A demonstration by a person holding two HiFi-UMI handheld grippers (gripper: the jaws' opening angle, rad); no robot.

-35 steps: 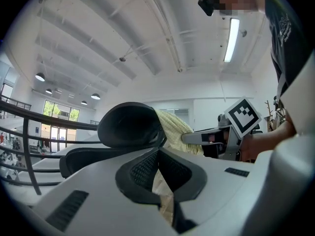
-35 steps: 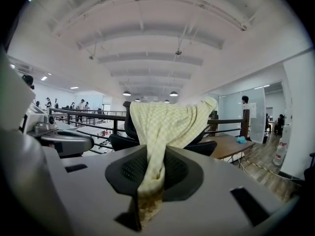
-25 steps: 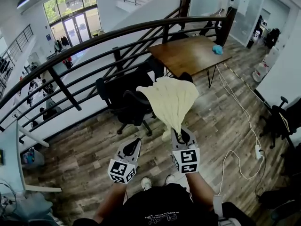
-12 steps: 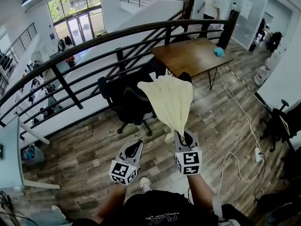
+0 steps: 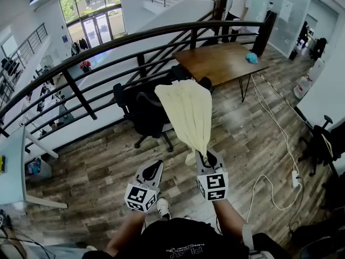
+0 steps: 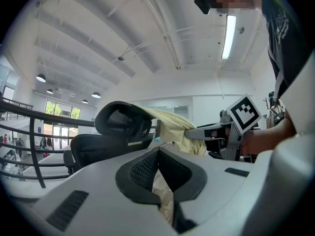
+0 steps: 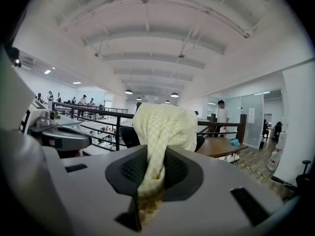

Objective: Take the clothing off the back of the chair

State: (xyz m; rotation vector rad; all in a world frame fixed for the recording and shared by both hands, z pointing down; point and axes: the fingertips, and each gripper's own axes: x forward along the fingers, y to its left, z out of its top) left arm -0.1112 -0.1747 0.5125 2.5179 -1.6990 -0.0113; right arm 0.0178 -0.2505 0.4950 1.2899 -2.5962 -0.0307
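Right tool (image 5: 207,155) pinches the yellow cloth (image 5: 187,109), now pulled longer and tighter from the black chair (image 5: 141,111) than before. Left tool (image 5: 152,169) is closed, holding nothing.

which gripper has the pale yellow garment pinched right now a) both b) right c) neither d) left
b: the right gripper has its jaws closed on the pale yellow garment, whose far end is draped over the headrest of the black office chair, while the left gripper has nothing between its jaws.
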